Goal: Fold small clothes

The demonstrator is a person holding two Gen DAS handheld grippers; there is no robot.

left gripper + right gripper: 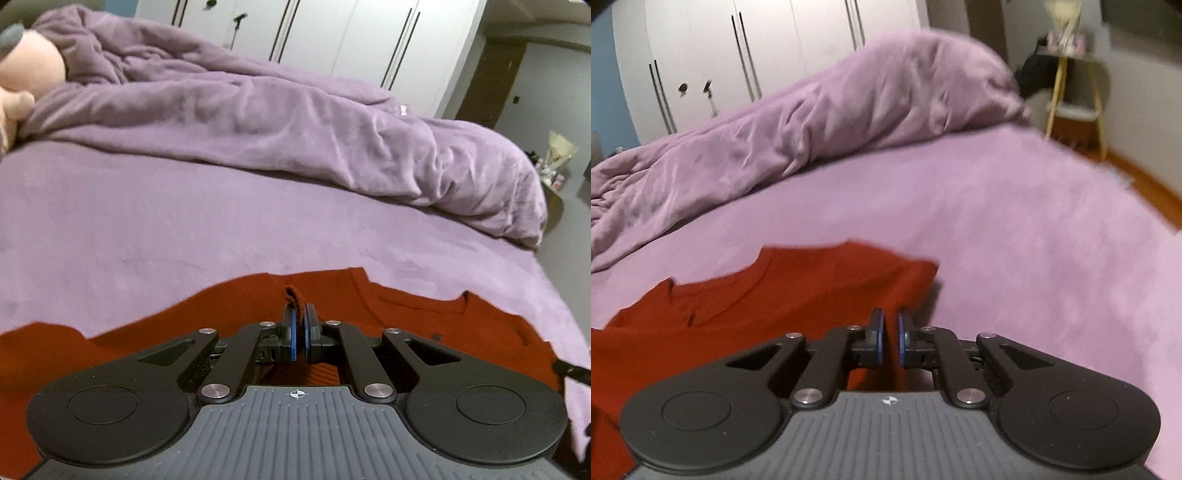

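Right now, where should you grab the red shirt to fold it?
Grab the red shirt by its outer side edge, near the corner, coming in low from the bare bed side. It lies flat, so only edges offer cloth to pinch. The left gripper already pinches a bit of the fabric, so that probably suits the right gripper.

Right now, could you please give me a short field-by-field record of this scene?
garment: red top, spread on the bed
surface: purple sheet
left gripper: shut, pinching a bit of the red fabric
right gripper: jaws nearly together over the top's edge; grip unclear
background: bunched purple duvet, white wardrobe
fold: not visibly started
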